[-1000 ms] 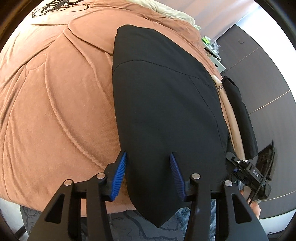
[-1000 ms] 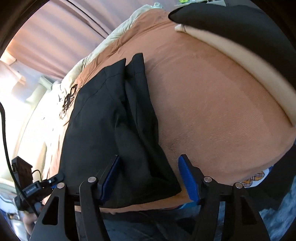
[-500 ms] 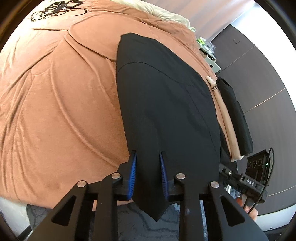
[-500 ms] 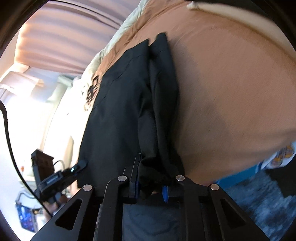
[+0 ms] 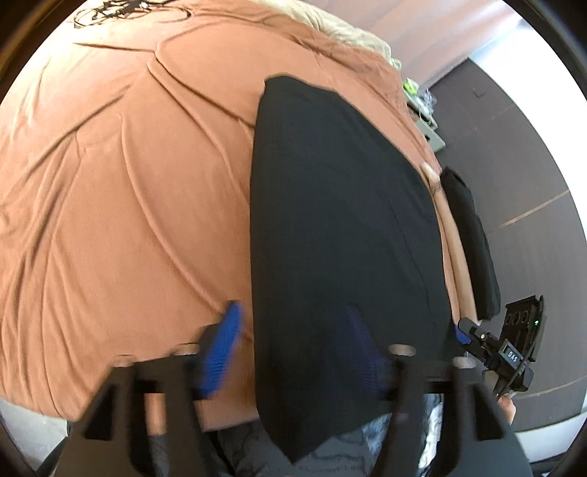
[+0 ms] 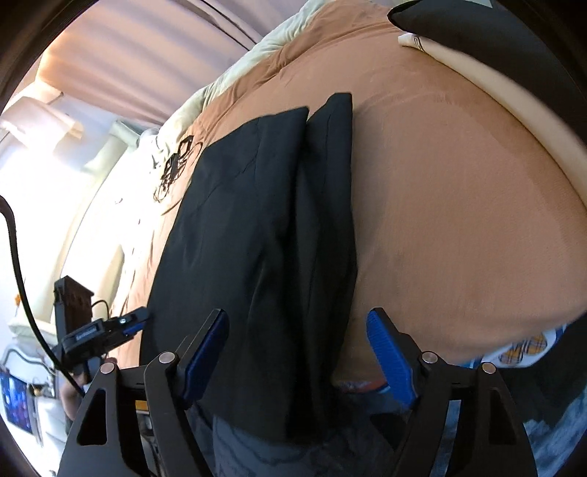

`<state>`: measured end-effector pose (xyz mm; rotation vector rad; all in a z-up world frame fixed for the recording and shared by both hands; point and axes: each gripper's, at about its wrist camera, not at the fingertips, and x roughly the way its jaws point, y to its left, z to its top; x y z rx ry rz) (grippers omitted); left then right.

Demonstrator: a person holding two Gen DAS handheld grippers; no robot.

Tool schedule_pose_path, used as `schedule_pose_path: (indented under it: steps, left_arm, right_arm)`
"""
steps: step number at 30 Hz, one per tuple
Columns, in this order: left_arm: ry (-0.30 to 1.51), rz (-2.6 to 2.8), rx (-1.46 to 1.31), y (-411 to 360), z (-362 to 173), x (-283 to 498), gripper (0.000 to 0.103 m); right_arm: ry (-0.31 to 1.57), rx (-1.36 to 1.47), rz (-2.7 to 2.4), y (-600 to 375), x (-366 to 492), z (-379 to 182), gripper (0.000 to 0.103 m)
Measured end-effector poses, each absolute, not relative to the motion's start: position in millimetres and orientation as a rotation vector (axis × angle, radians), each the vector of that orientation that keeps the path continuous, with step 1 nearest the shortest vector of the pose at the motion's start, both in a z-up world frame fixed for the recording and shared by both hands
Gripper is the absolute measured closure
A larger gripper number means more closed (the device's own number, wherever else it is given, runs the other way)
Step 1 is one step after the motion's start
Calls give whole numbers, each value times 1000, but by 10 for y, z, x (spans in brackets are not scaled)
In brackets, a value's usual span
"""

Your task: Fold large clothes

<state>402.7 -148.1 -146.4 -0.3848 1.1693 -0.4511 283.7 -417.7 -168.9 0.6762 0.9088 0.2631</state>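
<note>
A long black garment (image 5: pixel 337 227), folded lengthwise, lies on the brown bedspread (image 5: pixel 128 201), and its near end hangs over the bed's edge. My left gripper (image 5: pixel 293 348) straddles that near end; its jaws are opening and the blue pads (image 5: pixel 220 348) stand off the cloth. In the right wrist view the same garment (image 6: pixel 249 220) shows a narrow folded strip along its right side. My right gripper (image 6: pixel 297 348) is also opening around that near end, its pads (image 6: pixel 389 352) clear of the fabric. Each view shows the other gripper beside the garment's edge.
A folded cream piece (image 6: pixel 495 84) and a folded black piece (image 6: pixel 477 29) lie along the bed's right side. Black cables (image 5: pixel 128 7) sit at the far end near pale pillows (image 6: pixel 227 91). A dark wall (image 5: pixel 513 146) flanks the bed on the right, with patterned floor below its edge.
Half a second ago both grippers were pinched on the garment's near end. Both have since spread wide and let the cloth go, and the left one has drawn back a little.
</note>
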Motion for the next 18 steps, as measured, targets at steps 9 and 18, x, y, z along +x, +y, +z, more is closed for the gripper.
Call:
schedule_pose_path:
  steps: [9,18]
  left_arm:
    - [1148,-453,-440,-1534,-1536,4564,29]
    - [1175,-466,-411,-1717,-1703,4984,32]
  right_arm:
    - [940,687,318,-4384,3420,-1801,20]
    - [976,755,393,-4449,3974,-1992,20]
